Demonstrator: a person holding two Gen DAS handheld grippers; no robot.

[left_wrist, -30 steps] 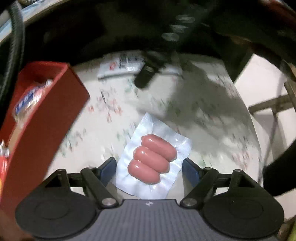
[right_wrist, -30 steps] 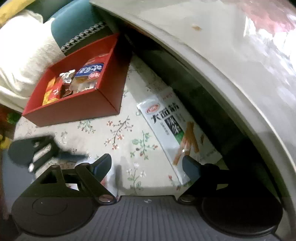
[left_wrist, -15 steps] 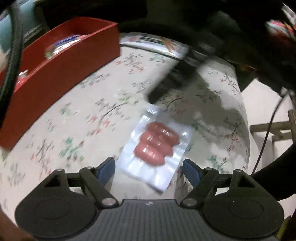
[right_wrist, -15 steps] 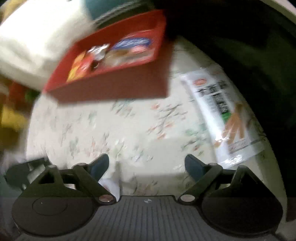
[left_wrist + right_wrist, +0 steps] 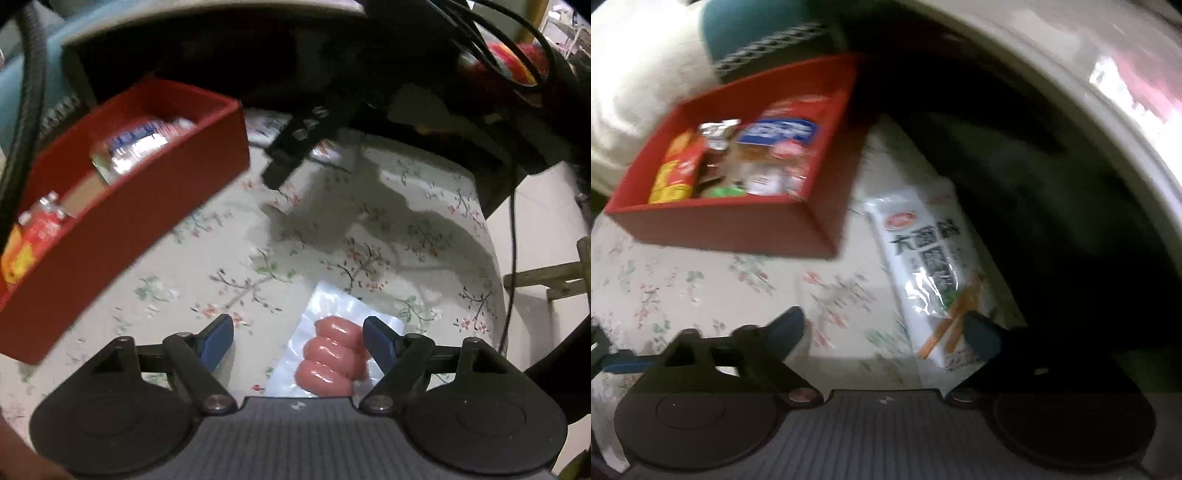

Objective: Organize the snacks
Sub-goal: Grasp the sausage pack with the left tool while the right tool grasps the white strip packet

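Note:
A clear vacuum pack of three pink sausages [image 5: 328, 354] lies flat on the flowered tablecloth [image 5: 258, 258]. My left gripper [image 5: 297, 328] hangs over it with its jaws closing a little. The pack sits under the right finger and the pads do not press it. A red box [image 5: 122, 236] with several snack packets stands to the left. My right gripper [image 5: 882, 323] is opening wide over bare cloth. A long white snack bag [image 5: 923, 251] lies just inside its right finger, beside the red box [image 5: 738, 229].
The table's rounded edge [image 5: 491, 266] drops to the floor at the right, where a wooden frame [image 5: 546, 280] stands. A dark overhang and cables [image 5: 498, 44] loom at the back. A teal cushion [image 5: 757, 29] and white fabric [image 5: 639, 74] lie behind the box.
In the left wrist view the sausage pack has slid from between the fingers toward the right finger, and the red box has come nearer. The right jaws have widened and the white bag has drawn close.

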